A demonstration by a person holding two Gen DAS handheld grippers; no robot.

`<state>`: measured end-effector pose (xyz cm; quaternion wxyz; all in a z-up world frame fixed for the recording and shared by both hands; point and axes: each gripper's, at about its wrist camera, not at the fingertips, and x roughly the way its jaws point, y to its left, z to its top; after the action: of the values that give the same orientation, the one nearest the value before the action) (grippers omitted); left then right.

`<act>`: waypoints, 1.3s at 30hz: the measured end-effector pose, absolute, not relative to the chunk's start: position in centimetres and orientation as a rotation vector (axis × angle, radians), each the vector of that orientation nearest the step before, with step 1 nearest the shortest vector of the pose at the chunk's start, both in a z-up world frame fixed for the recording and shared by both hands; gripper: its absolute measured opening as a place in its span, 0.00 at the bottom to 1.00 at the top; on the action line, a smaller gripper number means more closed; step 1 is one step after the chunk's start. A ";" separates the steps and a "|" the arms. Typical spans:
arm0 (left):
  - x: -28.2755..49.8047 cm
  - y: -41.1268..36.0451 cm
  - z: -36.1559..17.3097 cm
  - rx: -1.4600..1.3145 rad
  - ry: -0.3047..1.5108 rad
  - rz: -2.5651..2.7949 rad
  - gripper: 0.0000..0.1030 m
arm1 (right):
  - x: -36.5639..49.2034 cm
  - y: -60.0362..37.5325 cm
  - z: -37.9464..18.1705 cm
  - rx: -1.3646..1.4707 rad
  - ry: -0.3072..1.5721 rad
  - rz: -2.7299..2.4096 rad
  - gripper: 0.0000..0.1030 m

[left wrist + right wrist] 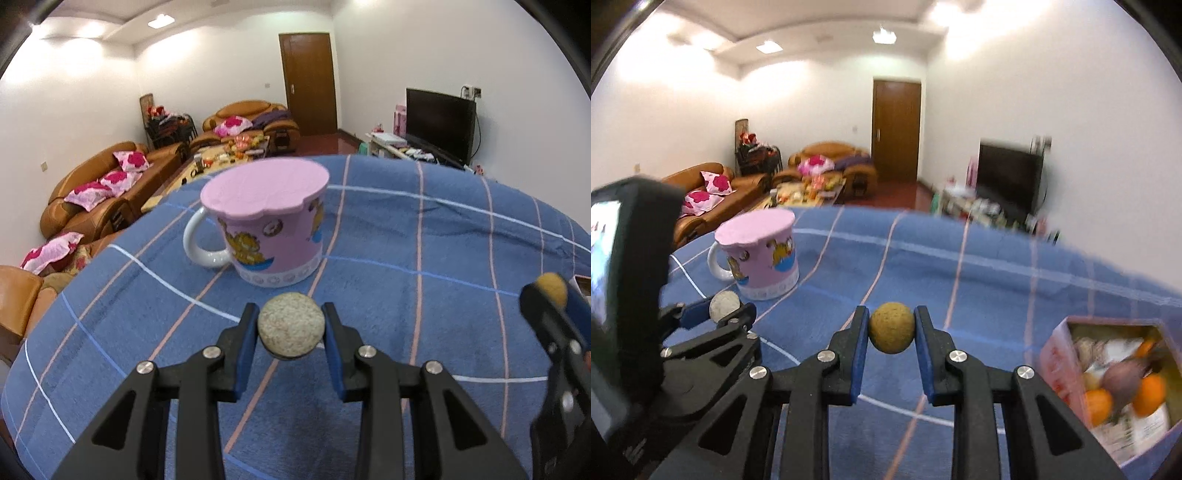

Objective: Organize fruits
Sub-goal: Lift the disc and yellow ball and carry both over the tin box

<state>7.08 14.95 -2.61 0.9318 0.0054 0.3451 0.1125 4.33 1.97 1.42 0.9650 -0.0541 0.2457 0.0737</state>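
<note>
Now the left gripper (291, 325) pinches a pale speckled round fruit (291, 324) between its fingers (246, 341), above the blue checked surface (406, 236). Just beyond them stands a pink lidded mug (269, 225). Similarly, the right gripper (891, 328) pinches a yellow-brown fruit (891, 327). Right of its fingers (925, 347) sits a pink box (1060, 363) holding oranges (1150, 395).

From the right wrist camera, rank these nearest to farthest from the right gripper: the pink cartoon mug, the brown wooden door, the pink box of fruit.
1. Pink box of fruit, low right of the right gripper.
2. Pink cartoon mug, ahead left on the blue cloth.
3. Brown wooden door, far wall.
</note>
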 end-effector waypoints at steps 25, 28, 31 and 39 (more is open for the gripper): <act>3.5 12.5 -0.4 0.047 0.493 0.180 0.35 | -0.8 -0.8 2.4 -0.116 0.400 0.113 0.26; 3.0 12.1 -0.3 0.051 0.478 0.170 0.35 | -1.1 -1.3 2.4 -0.108 0.401 0.107 0.26; 2.6 11.8 -0.2 0.048 0.469 0.170 0.35 | -1.5 -1.7 2.4 -0.105 0.401 0.101 0.26; 1.3 11.2 -0.2 0.015 0.462 0.160 0.35 | -2.8 -2.6 2.4 -0.110 0.394 0.093 0.26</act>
<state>1.28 11.22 -0.23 0.9703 0.0075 0.2285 0.0794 -2.81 -2.64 2.37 0.9781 -0.0545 0.1957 0.0460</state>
